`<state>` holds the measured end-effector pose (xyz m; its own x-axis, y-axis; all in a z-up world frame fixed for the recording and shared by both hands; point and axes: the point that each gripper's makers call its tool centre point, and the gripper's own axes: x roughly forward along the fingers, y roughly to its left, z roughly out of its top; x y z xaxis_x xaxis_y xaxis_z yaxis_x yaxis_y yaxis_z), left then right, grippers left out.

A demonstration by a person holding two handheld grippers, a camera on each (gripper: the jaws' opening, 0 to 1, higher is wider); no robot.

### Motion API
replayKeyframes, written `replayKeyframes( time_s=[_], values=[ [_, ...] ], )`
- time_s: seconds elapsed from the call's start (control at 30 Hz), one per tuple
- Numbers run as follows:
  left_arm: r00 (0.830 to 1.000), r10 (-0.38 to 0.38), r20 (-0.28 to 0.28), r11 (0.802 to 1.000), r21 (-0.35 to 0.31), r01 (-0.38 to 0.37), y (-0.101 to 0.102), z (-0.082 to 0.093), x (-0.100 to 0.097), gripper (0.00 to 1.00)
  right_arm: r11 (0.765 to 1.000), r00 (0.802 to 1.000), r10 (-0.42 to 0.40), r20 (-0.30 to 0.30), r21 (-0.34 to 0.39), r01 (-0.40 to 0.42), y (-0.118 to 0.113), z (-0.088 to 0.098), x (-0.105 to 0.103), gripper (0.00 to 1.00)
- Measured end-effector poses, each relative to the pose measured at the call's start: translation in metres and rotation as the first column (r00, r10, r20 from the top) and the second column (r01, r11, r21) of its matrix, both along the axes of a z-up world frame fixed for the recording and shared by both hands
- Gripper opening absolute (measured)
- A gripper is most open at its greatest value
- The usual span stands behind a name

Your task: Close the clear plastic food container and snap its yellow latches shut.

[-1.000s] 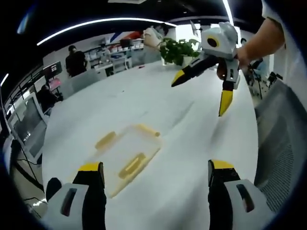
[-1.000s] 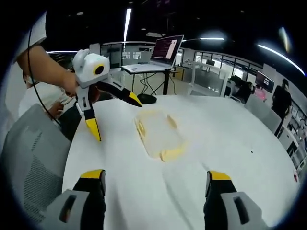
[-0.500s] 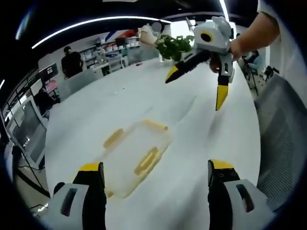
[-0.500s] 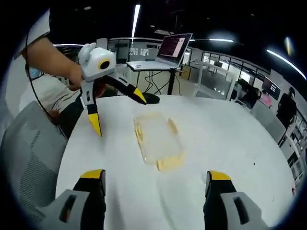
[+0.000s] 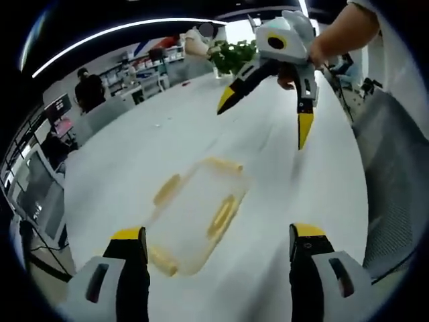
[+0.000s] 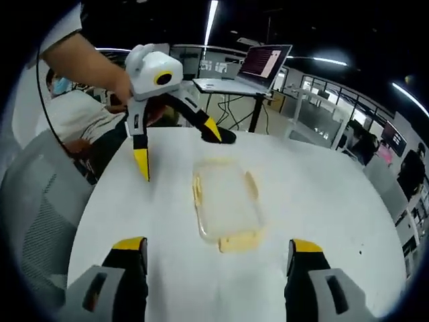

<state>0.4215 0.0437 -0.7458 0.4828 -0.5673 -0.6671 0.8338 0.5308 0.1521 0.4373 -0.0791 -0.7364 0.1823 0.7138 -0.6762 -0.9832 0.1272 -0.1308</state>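
Note:
The clear plastic container [image 5: 194, 218] lies flat on the white round table [image 5: 134, 147], with yellow latches [image 5: 223, 215] along its sides; whether they are snapped down I cannot tell. My left gripper [image 5: 216, 235] hovers open just short of the container's near end. In the right gripper view the same container [image 6: 224, 201] lies ahead of my open right gripper [image 6: 217, 245], with a yellow latch [image 6: 239, 240] at its near end. The right gripper [image 5: 265, 124] hangs open above the table beyond the container. The left gripper [image 6: 178, 149] shows wide open at the container's far left corner.
A grey mesh chair [image 6: 33, 221] stands by the table edge, also seen as the chair [image 5: 395, 174]. A laptop [image 6: 267, 64] sits on a stand behind the table. A green plant [image 5: 234, 57] stands at the far rim. People stand in the background.
Both cameras have moved nearer to the container, which now sits lower and larger in each view. Both grippers stay open and hold nothing.

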Motion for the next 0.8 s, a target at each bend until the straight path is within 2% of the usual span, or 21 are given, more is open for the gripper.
replayKeyframes(
  time_s=[0.47, 0.8],
  values=[
    [0.998, -0.063, -0.017, 0.995, 0.081, 0.064, 0.021, -0.006, 0.014, 0.84, 0.998, 0.999, 0.043, -0.028, -0.055, -0.044, 0.006, -0.014, 0.003, 0.86],
    [0.991, -0.122, -0.048, 0.982, 0.138, 0.128, 0.029, -0.017, 0.022, 0.82, 0.993, 0.997, 0.070, -0.044, -0.094, -0.074, 0.013, -0.023, 0.007, 0.85]
  ],
)
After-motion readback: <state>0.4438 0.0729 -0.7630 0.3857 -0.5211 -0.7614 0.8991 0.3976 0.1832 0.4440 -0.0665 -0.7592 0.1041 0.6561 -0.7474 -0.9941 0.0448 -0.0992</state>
